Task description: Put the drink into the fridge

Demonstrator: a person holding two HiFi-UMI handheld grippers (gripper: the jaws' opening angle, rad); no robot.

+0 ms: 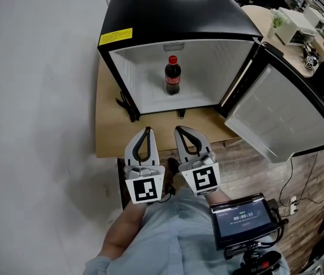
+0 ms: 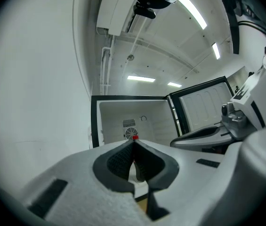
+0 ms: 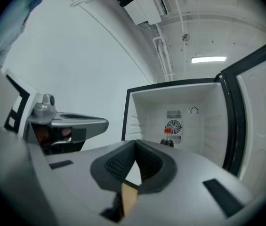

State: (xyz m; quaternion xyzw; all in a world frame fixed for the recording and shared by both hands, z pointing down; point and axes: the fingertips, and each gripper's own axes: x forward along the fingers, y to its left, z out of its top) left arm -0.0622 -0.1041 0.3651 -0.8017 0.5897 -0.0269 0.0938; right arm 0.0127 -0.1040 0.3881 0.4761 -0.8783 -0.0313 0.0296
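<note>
The drink [image 1: 172, 77] is standing upright in the middle of the fridge [image 1: 150, 13] at the top centre of the head view. The left gripper [image 1: 147, 130] and right gripper [image 1: 180, 130] are hanging side by side at the lower centre, each with jaws pressed together on nothing, so the placing looks done, with only the door [image 1: 282, 116], standing wide open at the right, left to close. The right gripper view is showing the bottle before a fan grille [image 3: 173, 125] that the head view is missing, while the left gripper view is catching only its red cap [image 2: 135, 137] above the jaw tips.
</note>
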